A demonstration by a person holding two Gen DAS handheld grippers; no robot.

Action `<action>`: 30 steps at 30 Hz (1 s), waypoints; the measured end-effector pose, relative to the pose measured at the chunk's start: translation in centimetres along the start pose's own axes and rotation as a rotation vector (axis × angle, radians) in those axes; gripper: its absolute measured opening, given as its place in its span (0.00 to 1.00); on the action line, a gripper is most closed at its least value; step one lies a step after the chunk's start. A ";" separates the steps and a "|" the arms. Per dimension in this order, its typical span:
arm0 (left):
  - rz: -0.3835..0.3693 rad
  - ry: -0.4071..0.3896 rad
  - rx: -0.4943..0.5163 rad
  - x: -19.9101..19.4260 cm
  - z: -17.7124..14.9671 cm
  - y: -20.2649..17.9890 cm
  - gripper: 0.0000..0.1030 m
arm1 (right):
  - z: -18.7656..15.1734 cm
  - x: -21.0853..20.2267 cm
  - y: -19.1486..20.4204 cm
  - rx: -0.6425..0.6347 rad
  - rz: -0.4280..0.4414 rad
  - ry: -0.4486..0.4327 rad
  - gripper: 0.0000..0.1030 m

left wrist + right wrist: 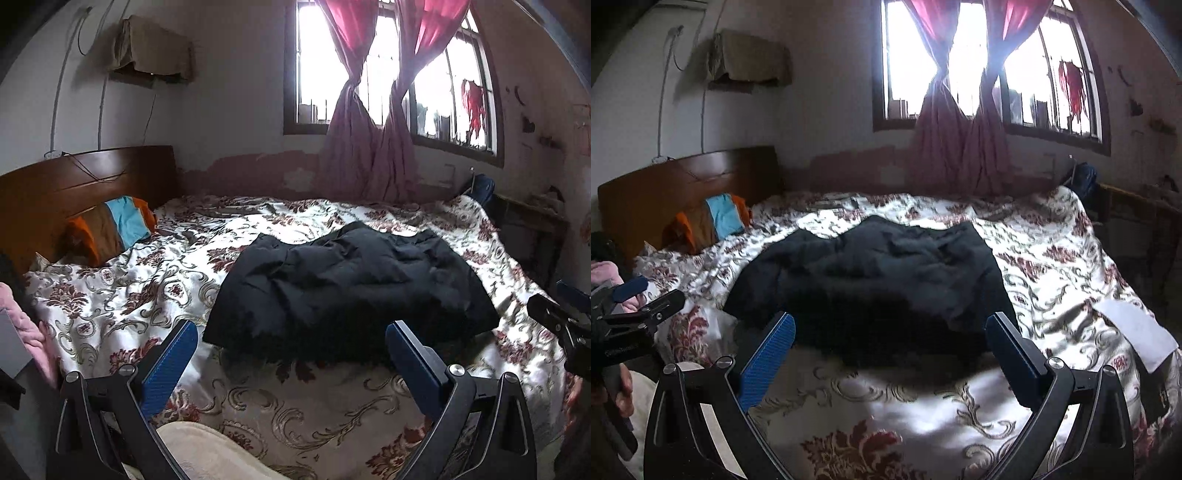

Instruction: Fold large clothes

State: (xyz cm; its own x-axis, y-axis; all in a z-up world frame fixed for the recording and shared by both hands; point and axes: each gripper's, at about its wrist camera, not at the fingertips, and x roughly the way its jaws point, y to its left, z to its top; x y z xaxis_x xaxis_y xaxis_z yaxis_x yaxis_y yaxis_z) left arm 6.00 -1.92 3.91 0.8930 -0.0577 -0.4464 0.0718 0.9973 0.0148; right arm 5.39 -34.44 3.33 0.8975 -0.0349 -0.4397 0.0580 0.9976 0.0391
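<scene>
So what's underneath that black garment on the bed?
The black garment lies on the floral bedspread, which shows all around it. Anything beneath its middle is covered and cannot be seen.

Left tongs (291, 349) spread wide, empty, right tongs (892, 341) likewise, side by side, level

Both wrist views look across the bed (332, 406) toward the window (960, 74), sharing the dark garment (351, 288).
</scene>
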 end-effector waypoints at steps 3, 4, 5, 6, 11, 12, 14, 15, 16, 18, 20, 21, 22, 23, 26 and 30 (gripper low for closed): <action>0.010 0.014 0.012 0.3 -0.5 0.1 1.00 | -0.3 0.4 -0.3 0.013 -0.002 0.021 0.99; 0.012 0.019 0.014 0.4 -0.7 0.2 1.00 | -0.4 0.5 -0.3 0.013 -0.002 0.028 0.99; 0.012 0.024 0.013 0.5 -0.8 0.3 1.00 | -0.5 0.6 -0.3 0.011 -0.001 0.032 0.99; 0.012 0.030 0.012 0.6 -0.9 0.4 1.00 | -0.5 0.8 -0.3 0.009 0.000 0.036 0.99; 0.017 0.050 0.008 1.0 -1.3 0.7 1.00 | -0.8 1.4 -0.2 0.004 0.004 0.070 0.99; 0.017 0.052 0.007 1.0 -1.3 0.7 1.00 | -0.9 1.5 -0.2 0.005 0.006 0.075 0.98; 0.018 0.053 0.007 1.0 -1.3 0.8 1.00 | -0.9 1.5 -0.3 0.007 0.005 0.079 0.99; 0.019 0.053 0.008 1.0 -1.3 0.8 1.00 | -0.9 1.5 -0.3 0.009 0.005 0.081 0.99; 0.019 0.053 0.008 1.0 -1.4 0.8 1.00 | -0.9 1.5 -0.2 0.009 0.004 0.081 0.98; 0.019 0.053 0.008 1.0 -1.3 0.8 1.00 | -0.9 1.5 -0.3 0.007 0.005 0.081 0.99; 0.018 0.053 0.009 1.0 -1.4 0.8 1.00 | -0.9 1.5 -0.3 0.007 0.005 0.080 0.99; 0.019 0.053 0.010 0.9 -1.4 0.8 1.00 | -0.9 1.5 -0.2 0.008 0.005 0.081 0.98; 0.019 0.053 0.008 1.0 -1.3 0.8 1.00 | -1.0 1.6 -0.2 0.009 0.005 0.085 0.98; 0.019 0.052 0.008 1.0 -1.3 0.7 1.00 | -1.0 1.6 -0.2 0.010 0.005 0.088 0.98; 0.019 0.052 0.007 1.0 -1.4 0.7 1.00 | -1.0 1.5 -0.2 0.014 0.004 0.090 0.99; 0.021 0.055 0.009 1.0 -1.3 0.7 1.00 | -0.9 1.5 -0.3 0.012 0.003 0.088 0.98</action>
State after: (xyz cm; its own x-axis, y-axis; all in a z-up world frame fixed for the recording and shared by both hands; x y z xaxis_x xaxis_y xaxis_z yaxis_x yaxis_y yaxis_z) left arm 6.31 -1.21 2.28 0.8688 -0.0339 -0.4940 0.0574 0.9978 0.0323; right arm 6.32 -34.76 1.83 0.8556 -0.0258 -0.5171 0.0610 0.9968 0.0511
